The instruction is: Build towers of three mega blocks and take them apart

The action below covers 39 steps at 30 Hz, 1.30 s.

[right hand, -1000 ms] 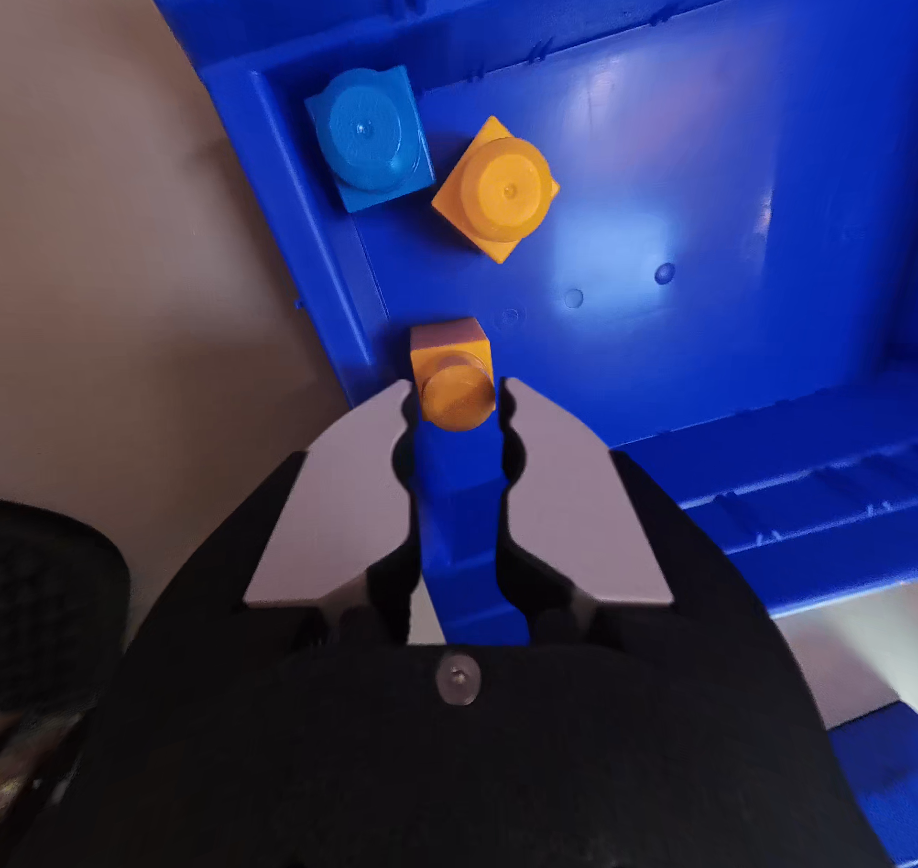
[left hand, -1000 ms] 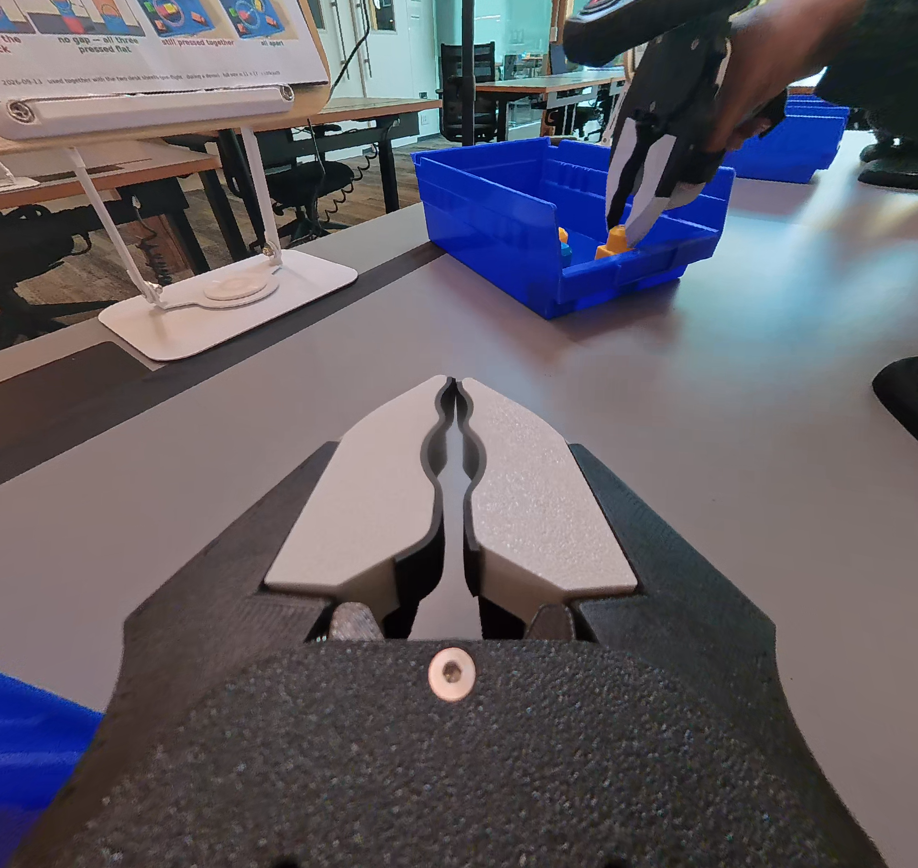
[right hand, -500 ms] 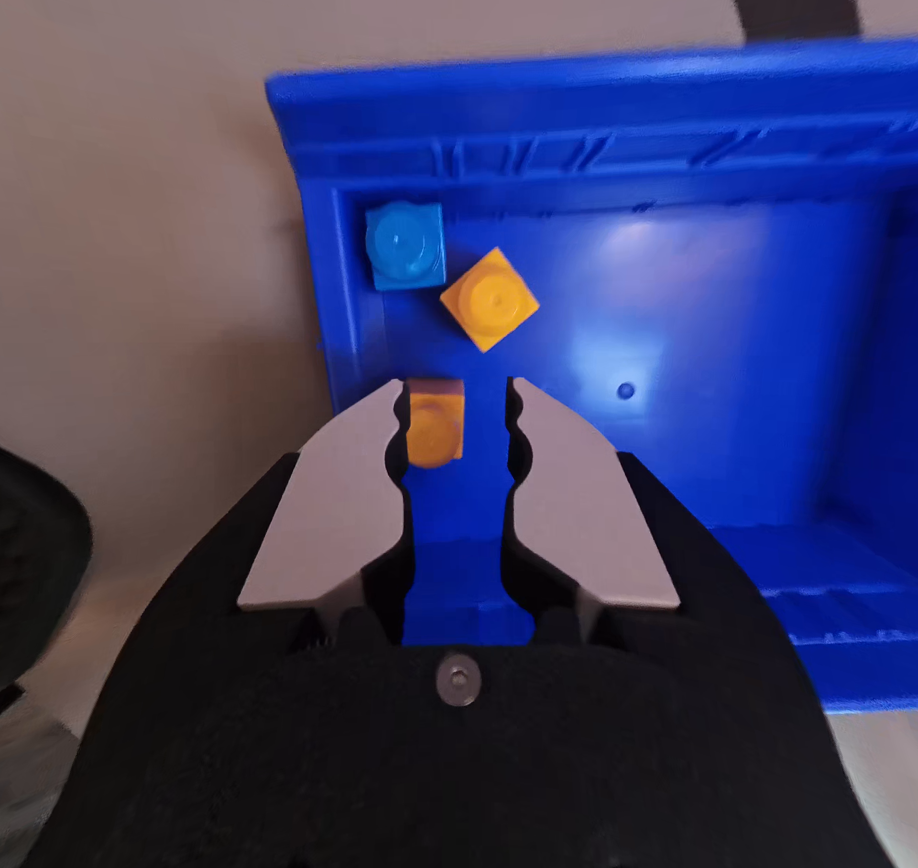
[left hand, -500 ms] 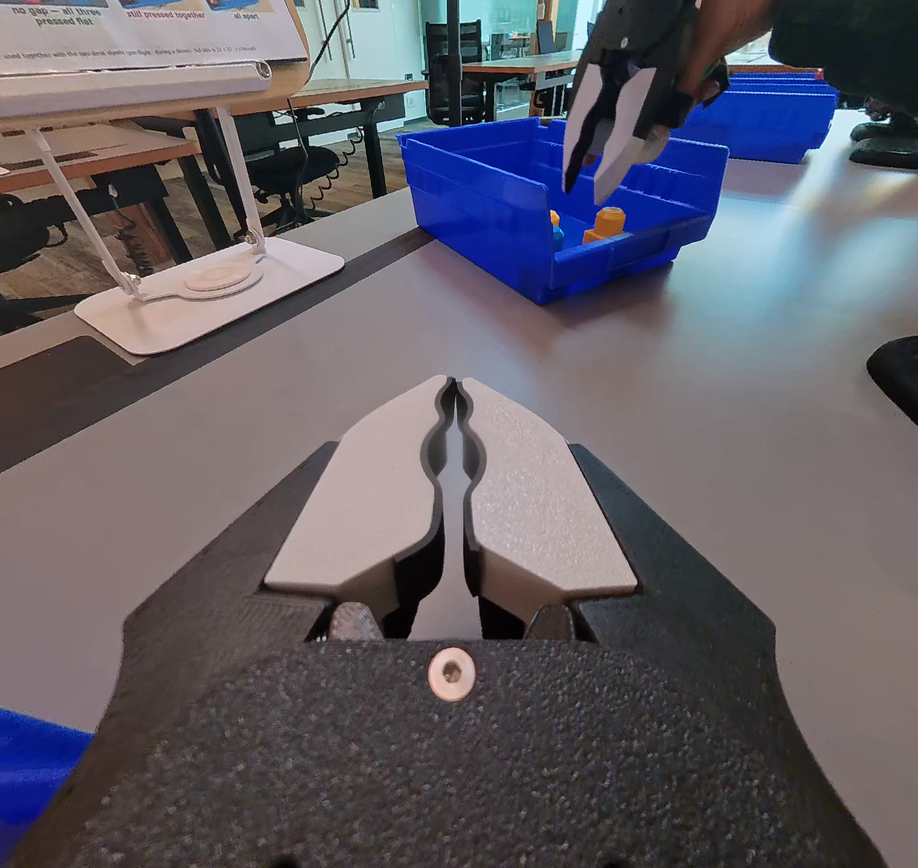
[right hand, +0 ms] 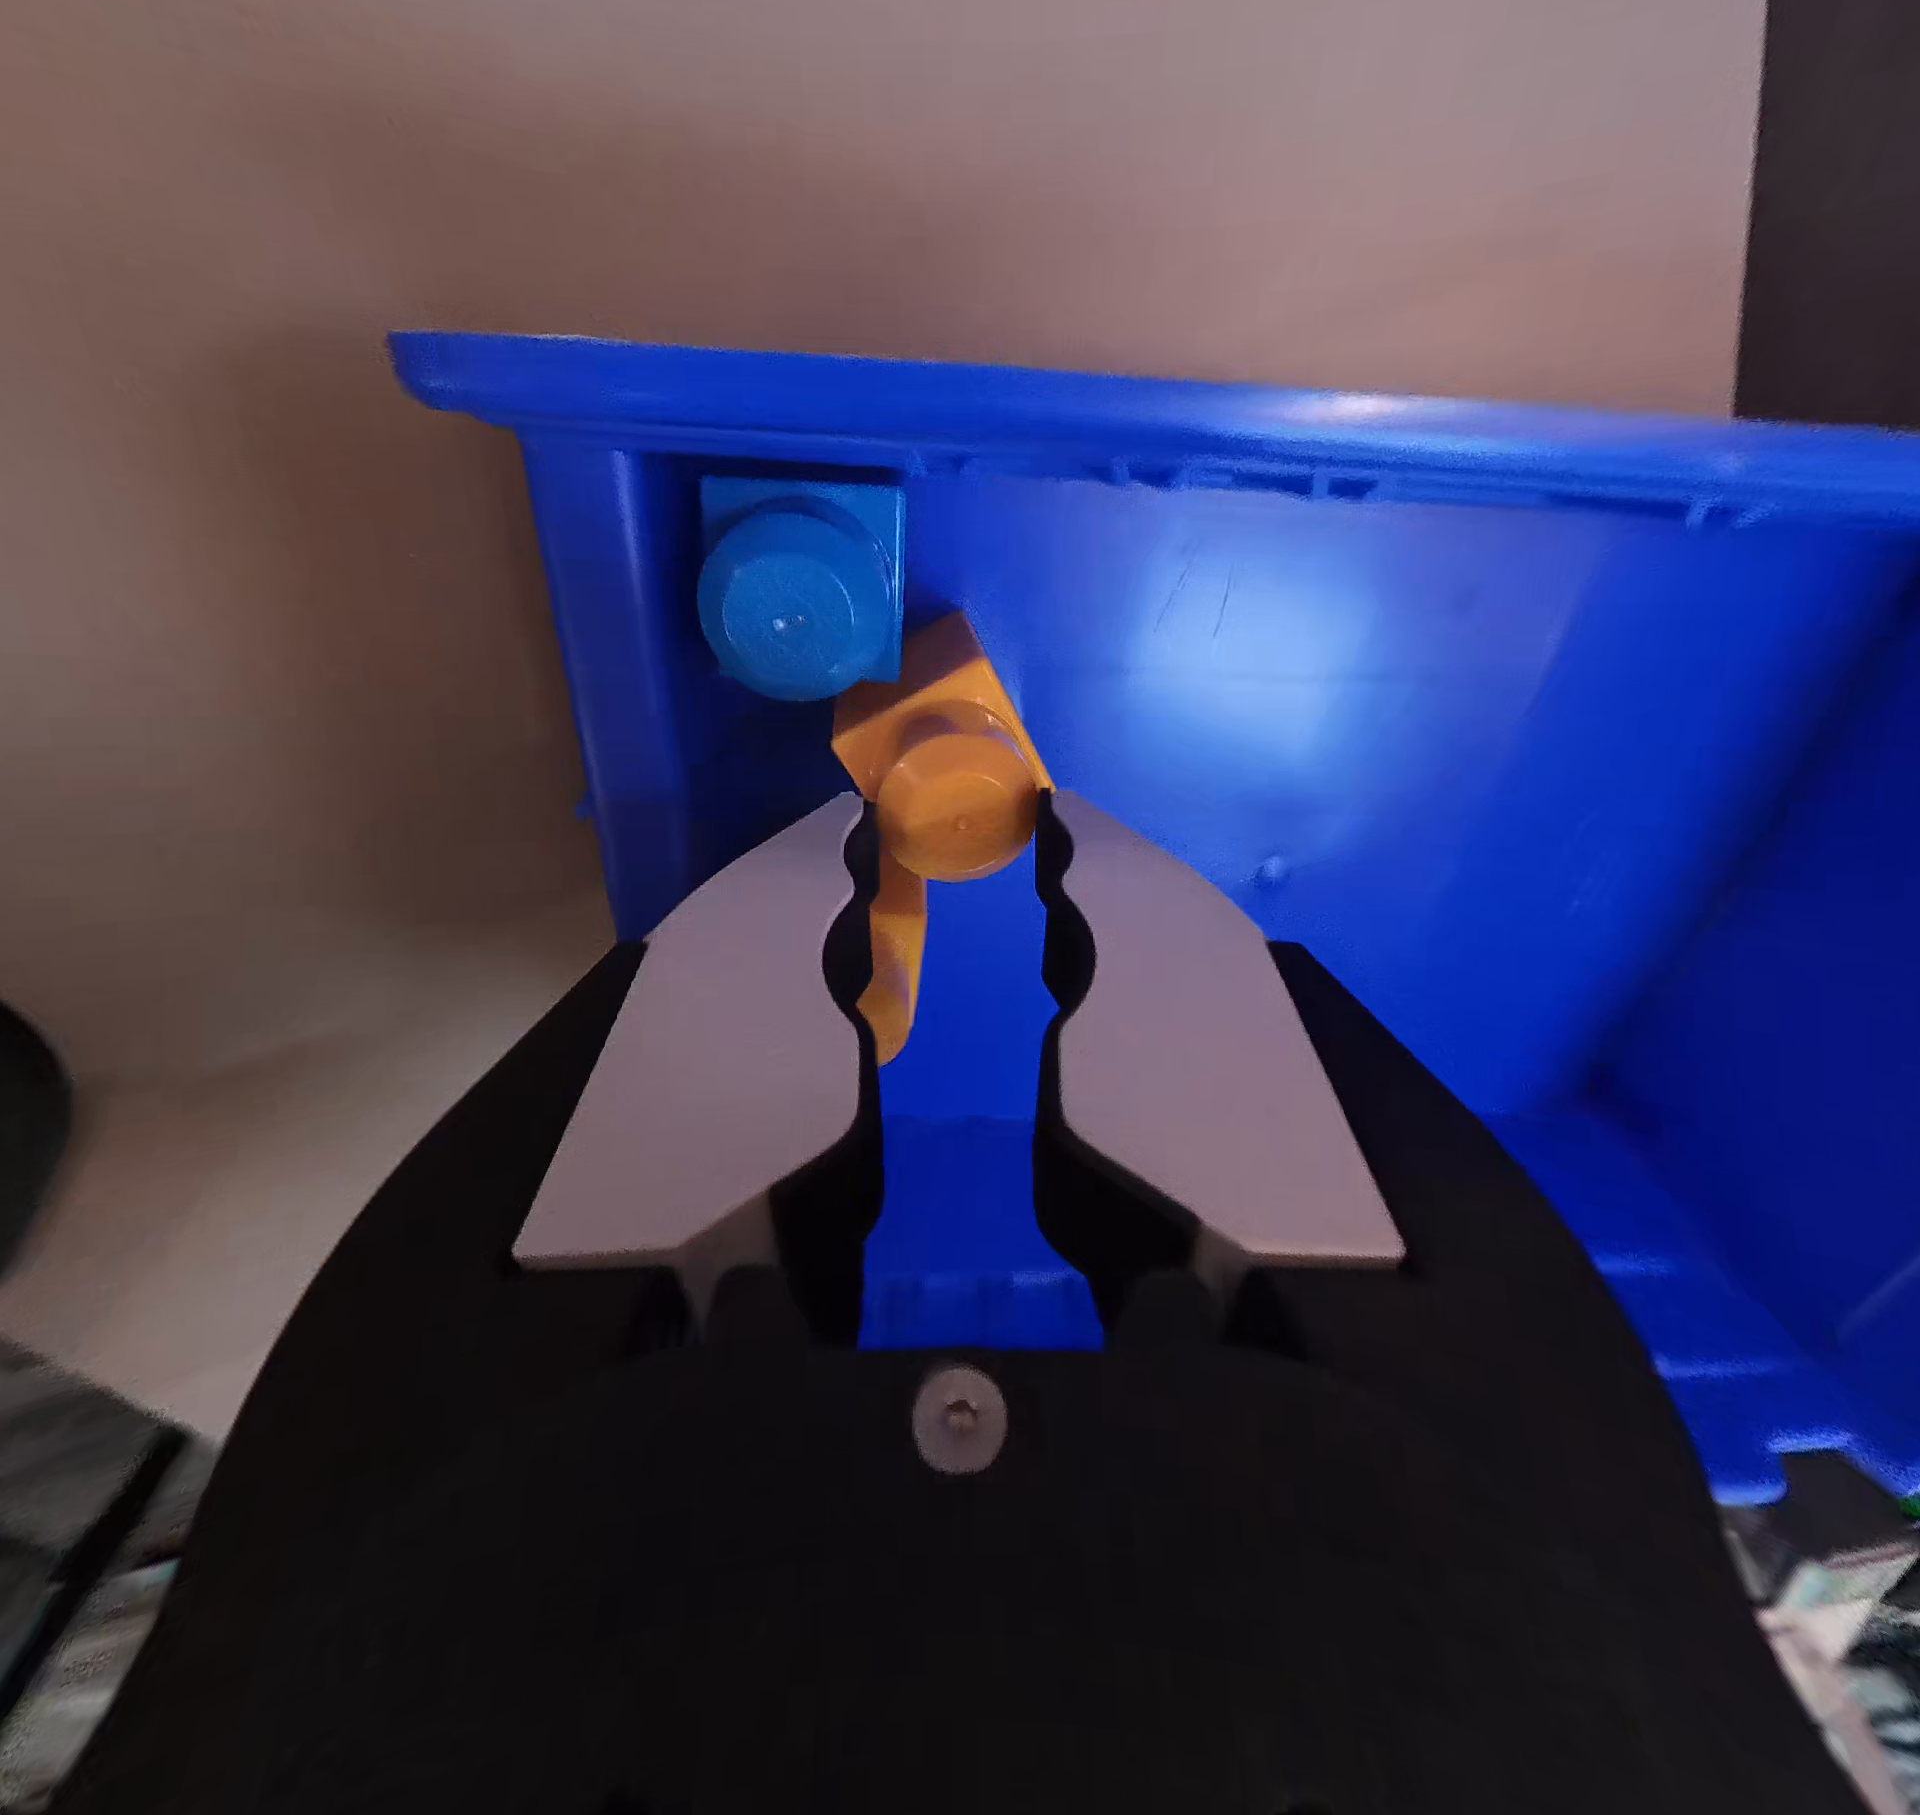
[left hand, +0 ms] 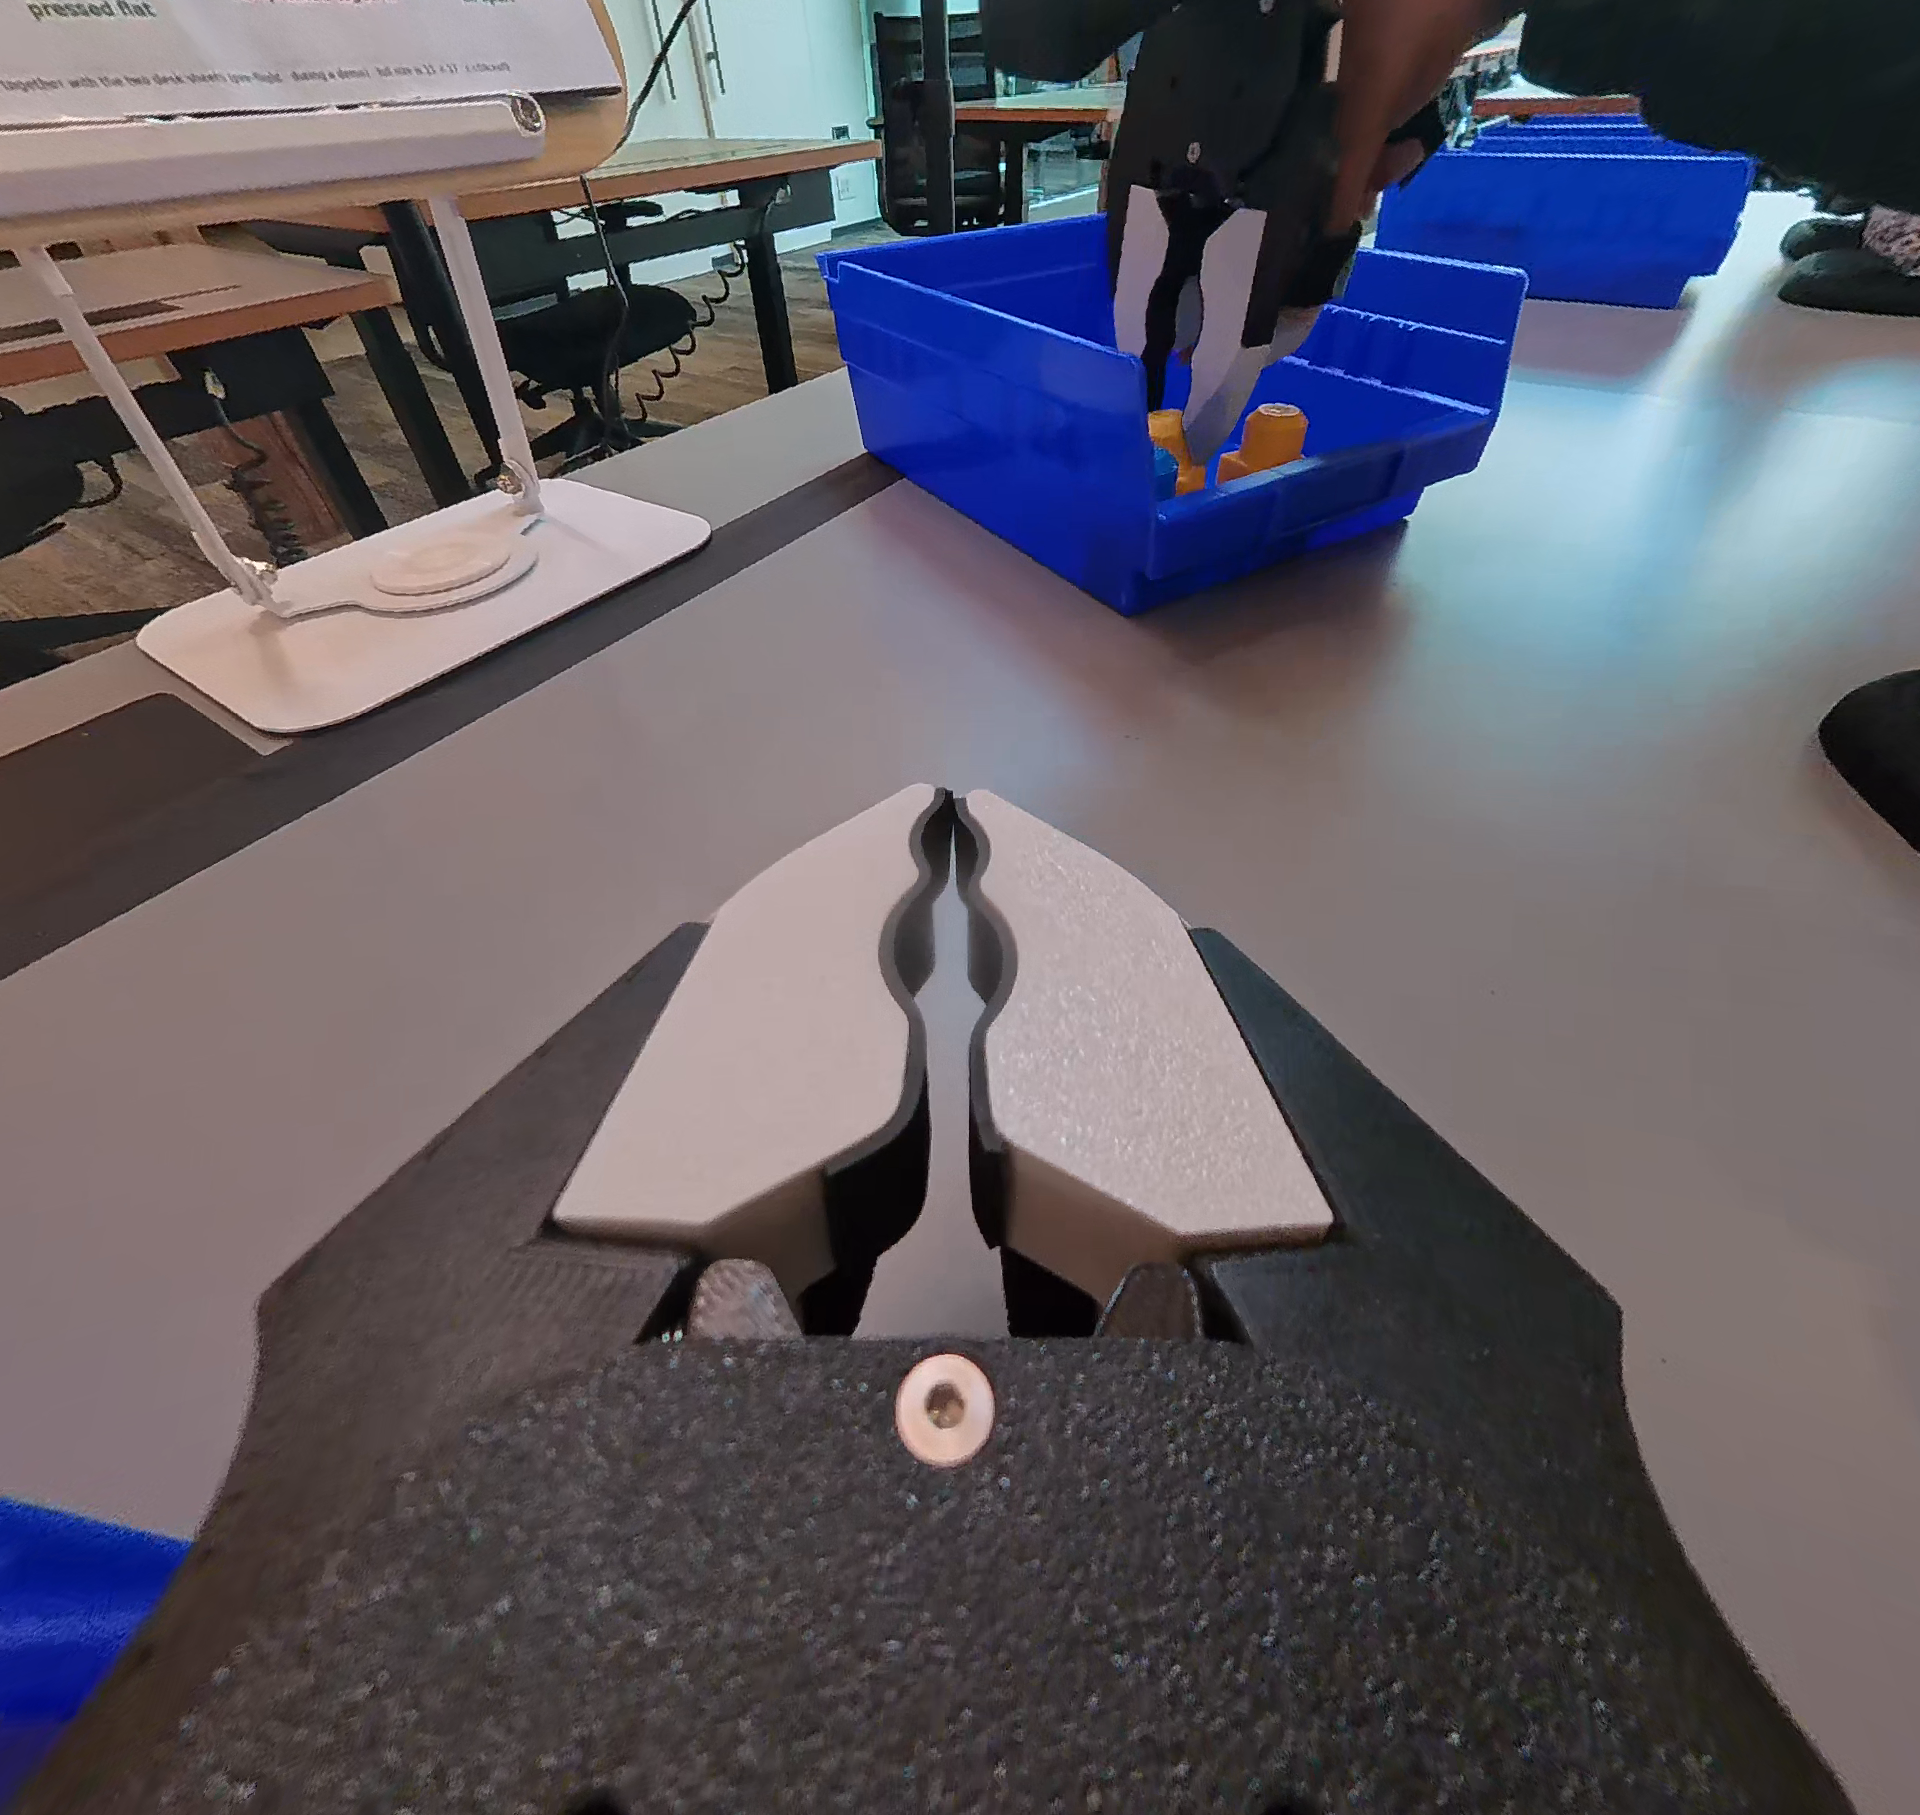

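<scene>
Tongs on the right, spread open, hung inside the blue bin around an orange block beside a blue block, while the left tongs rested clenched, empty, over the desk.

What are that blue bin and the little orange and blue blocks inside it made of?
The blue bin looks like moulded hard plastic: glossy, with a bright glare patch and ribbed walls. The orange block and blue block also look plastic, but more matte, with a moulding dot on each stud.
</scene>
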Each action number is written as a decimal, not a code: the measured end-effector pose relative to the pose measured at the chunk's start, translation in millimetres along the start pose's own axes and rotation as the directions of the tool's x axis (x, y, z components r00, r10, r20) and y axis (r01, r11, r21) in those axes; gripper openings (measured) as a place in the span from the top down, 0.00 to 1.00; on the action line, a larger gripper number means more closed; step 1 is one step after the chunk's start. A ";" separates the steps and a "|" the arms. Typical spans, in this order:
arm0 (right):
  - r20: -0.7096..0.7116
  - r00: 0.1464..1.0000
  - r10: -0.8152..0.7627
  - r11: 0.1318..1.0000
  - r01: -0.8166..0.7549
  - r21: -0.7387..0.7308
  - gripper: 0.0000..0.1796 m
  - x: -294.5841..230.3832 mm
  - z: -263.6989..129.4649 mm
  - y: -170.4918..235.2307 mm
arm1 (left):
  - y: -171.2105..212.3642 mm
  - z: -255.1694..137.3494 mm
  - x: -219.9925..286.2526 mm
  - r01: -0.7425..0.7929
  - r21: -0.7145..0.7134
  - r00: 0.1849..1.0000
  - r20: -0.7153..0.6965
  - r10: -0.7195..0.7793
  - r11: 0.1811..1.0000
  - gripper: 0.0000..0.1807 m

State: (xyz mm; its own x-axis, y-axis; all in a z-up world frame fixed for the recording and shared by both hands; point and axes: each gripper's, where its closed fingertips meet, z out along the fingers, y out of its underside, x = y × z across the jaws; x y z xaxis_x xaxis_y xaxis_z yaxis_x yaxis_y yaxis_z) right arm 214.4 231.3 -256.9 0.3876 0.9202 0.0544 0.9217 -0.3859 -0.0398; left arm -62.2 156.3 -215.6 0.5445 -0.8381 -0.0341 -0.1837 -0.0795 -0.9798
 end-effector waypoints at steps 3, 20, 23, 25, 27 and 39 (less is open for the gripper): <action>0.023 0.990 0.141 0.988 -0.139 -0.069 0.84 -6.6 -0.9 6.8 | 1.3 0.9 1.4 -0.002 -0.006 1.000 -0.006 0.002 1.000 1.00; 0.064 0.933 0.354 0.931 -0.359 0.075 0.79 -17.0 -11.0 1.0 | 3.6 1.4 3.5 -0.002 -0.018 1.000 -0.015 0.002 1.000 1.00; 0.020 0.942 0.334 0.942 -0.334 0.009 0.76 -14.8 -18.4 23.7 | 3.7 1.6 3.6 -0.001 -0.020 1.000 -0.015 0.001 1.000 1.00; 0.047 0.945 0.323 0.946 -0.321 -0.049 0.75 -23.5 -18.2 37.1 | 3.3 1.5 3.7 -0.003 -0.019 1.000 -0.014 0.003 1.000 1.00; 0.039 0.950 0.309 0.949 -0.306 -0.074 0.75 -25.9 -15.0 45.8 | 2.6 1.4 3.9 -0.005 -0.017 1.000 -0.013 0.005 1.000 1.00; 0.089 0.976 0.196 0.974 -0.205 0.095 0.84 -24.5 -2.0 31.8 | 5.2 2.2 3.0 -0.008 -0.028 1.000 -0.010 0.007 1.000 1.00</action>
State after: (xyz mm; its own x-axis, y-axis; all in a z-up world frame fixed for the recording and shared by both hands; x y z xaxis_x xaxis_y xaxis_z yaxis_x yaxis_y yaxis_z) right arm 234.3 196.3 -257.5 0.5582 0.8285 -0.0440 0.8170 -0.5581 -0.1449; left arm -59.7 154.5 -221.2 0.5346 -0.8442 -0.0392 -0.2106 -0.0882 -0.9736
